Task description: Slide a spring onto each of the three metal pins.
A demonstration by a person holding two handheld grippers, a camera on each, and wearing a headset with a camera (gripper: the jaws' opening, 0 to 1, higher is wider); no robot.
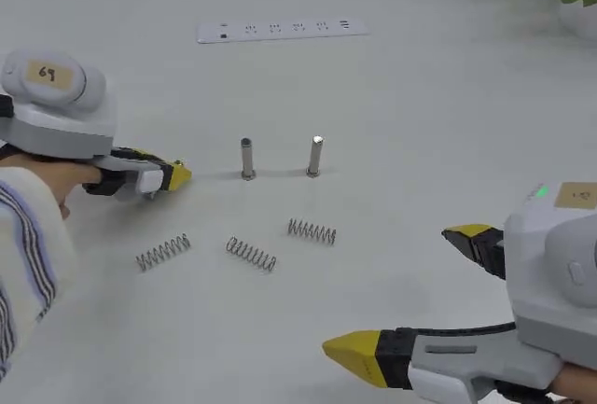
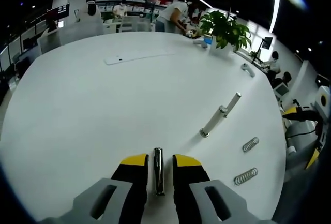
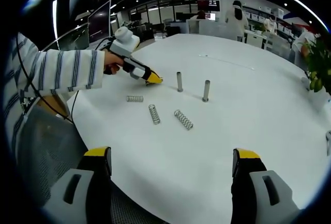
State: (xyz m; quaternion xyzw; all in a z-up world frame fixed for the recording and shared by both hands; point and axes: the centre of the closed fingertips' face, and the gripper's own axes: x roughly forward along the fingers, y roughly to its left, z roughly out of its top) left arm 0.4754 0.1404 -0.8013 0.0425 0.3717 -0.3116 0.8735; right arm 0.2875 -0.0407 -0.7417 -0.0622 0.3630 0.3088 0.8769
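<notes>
Head view has two metal pins (image 1: 247, 159) standing upright side by side on the white table (image 1: 420, 96), with three springs (image 1: 251, 254) lying loose in a row just in front of them, none on a pin. The left gripper (image 1: 179, 177) sits low to the left of the standing pair, near it but apart. In the left gripper view its yellow-tipped jaws are pinched on a third pin (image 2: 158, 169), which runs lengthwise between them. The right gripper (image 1: 406, 292) hovers nearer the person, well apart from the springs, jaws spread wide over bare table. A power strip (image 1: 280, 30) lies at the table's far side
</notes>
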